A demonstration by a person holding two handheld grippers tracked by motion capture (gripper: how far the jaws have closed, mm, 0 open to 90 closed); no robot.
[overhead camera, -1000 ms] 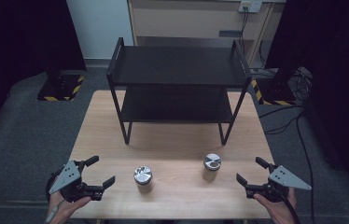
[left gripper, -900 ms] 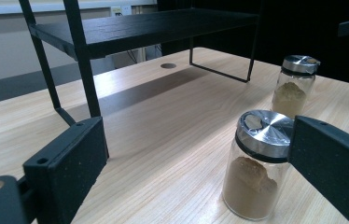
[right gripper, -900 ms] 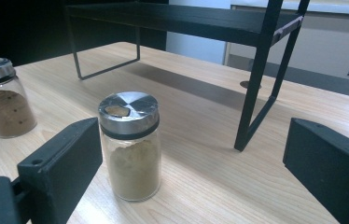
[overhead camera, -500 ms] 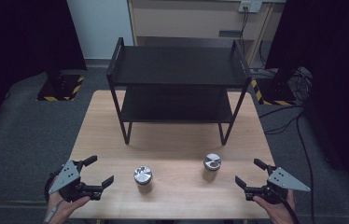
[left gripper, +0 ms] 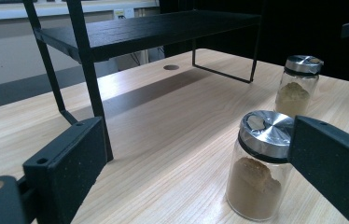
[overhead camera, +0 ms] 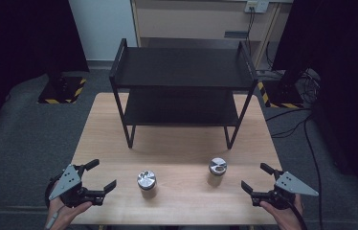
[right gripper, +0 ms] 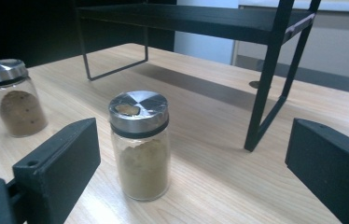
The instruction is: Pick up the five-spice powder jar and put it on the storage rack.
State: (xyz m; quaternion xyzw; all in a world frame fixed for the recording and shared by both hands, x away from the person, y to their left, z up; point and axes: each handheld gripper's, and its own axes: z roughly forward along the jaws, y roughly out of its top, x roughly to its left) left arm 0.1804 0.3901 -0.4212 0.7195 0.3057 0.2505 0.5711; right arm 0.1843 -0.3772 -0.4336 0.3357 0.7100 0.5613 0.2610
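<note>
Overhead light, even and fairly bright on the wooden table [overhead camera: 177,191]; room around it falls to near black at the left and right edges. Black shelf rack [overhead camera: 182,72] throws a soft shadow on the table under it. Small glare spots on the metal lids of the left jar [overhead camera: 146,179] and right jar [overhead camera: 218,166]. Gripper views: near jaws soft, slightly blurred; the jars sharp; background wall washed out, mild wide-angle stretch at edges.

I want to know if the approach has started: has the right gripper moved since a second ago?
Barely. The right gripper sits open in about the same spot, near the table's front right corner, right of the nearer spice jar.
</note>
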